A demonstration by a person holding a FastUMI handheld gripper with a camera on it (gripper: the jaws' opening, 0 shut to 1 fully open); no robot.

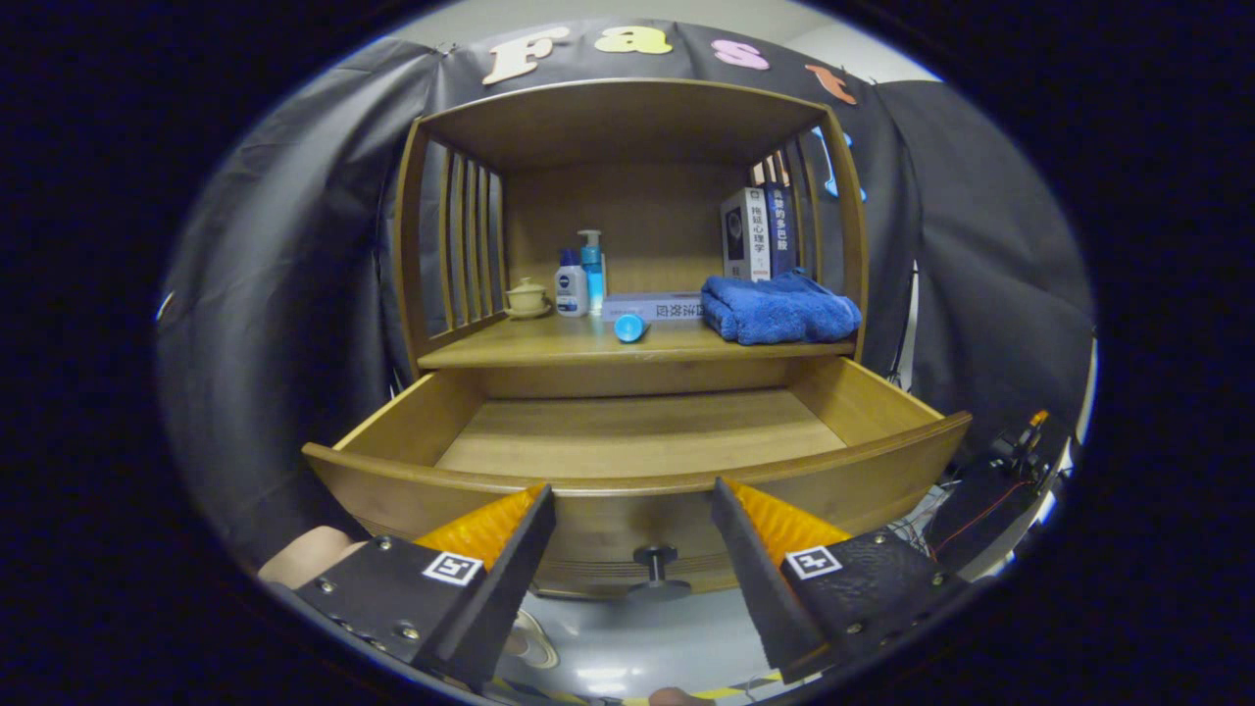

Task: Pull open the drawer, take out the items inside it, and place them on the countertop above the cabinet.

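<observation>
Drawer [637, 446] of smooth wood, claw [632, 505] agape

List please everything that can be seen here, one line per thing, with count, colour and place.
drawer: 1, brown wood, pulled open, just ahead of the fingers; the floor that shows is bare
drawer knob: 1, dark, on the drawer front between the fingers
countertop: 1, brown wood, above the drawer
towel: 1, blue, folded, on the countertop
round blue item: 1, blue, at the countertop's front edge
bottles: 2, white and blue, at the back of the countertop
cup with lid: 1, cream, beside the bottles
flat box: 1, pale, behind the round blue item
books: about 2, upright behind the towel
gripper: 1, open, holding nothing
</observation>
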